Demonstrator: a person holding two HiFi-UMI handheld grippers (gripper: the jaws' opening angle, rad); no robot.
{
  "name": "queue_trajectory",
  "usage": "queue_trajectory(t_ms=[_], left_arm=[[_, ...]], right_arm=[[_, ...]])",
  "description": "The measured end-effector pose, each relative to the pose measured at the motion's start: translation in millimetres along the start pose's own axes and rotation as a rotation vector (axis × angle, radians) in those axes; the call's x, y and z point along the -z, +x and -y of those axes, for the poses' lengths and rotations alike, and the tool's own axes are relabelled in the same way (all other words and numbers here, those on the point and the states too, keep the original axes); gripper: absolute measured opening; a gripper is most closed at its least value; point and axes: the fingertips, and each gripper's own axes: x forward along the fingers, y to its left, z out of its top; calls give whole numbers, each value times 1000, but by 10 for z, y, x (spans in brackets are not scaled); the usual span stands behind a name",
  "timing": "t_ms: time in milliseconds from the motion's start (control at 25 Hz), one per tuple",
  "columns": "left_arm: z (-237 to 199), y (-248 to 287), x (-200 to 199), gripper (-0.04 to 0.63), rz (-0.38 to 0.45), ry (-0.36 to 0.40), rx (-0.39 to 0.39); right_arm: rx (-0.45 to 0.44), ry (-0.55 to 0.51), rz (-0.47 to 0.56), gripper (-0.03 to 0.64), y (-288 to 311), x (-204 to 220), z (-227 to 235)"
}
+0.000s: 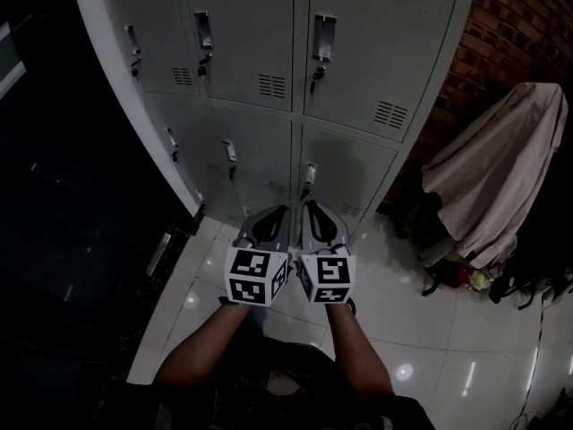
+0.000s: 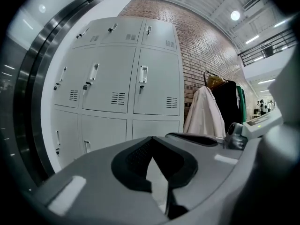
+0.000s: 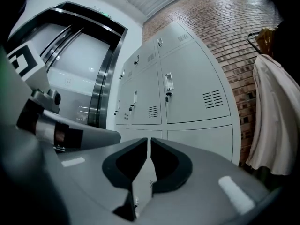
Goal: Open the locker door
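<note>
A bank of grey metal lockers (image 1: 242, 34) stands ahead, every door in view closed. Each door has a recessed handle (image 1: 322, 38) with a key lock under it, and a vent at the lower corner. My left gripper (image 1: 281, 210) and right gripper (image 1: 307, 206) are held side by side in front of the bottom row, short of the doors and touching nothing. In the left gripper view the left gripper (image 2: 152, 138) is shut and empty, below a closed door (image 2: 157, 78). The right gripper (image 3: 150, 139) is shut and empty too, with a handle (image 3: 168, 83) above it.
A pale garment (image 1: 501, 168) hangs on a rack right of the lockers, before a brick wall (image 1: 519, 25), with small items on the floor beneath it. A dark metal-framed doorway (image 3: 101, 78) borders the lockers on the left. White floor tiles (image 1: 448, 321) lie underfoot.
</note>
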Motion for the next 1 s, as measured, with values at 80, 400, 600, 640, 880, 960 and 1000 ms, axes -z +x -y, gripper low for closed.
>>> queue_trajectory(t_ms=[80,400,600,640,880,960,1000], left_arm=[[-110,144,89,5,-15,-10,15],[-504,576,264,5,7,-52,22],[-636,835,446,5,11,-65,19],[-655,891,479,5,13,-68,17],[-763,1194,623,5,13,-60,29],[-798,1281,661,5,9,-55,35],[-821,1323,673,5,8,-52,37]], right_arm=[[14,-3,-4,7,174,145,54],[38,2,-45,45,714,756,255],[32,-8,-80,125,974,1097,338],[33,-10,-86,133,1021,1158,366],[37,-7,-103,176,1362,1464,523],[42,1,-101,188,1475,1525,573],[45,5,-101,199,1536,1549,593]])
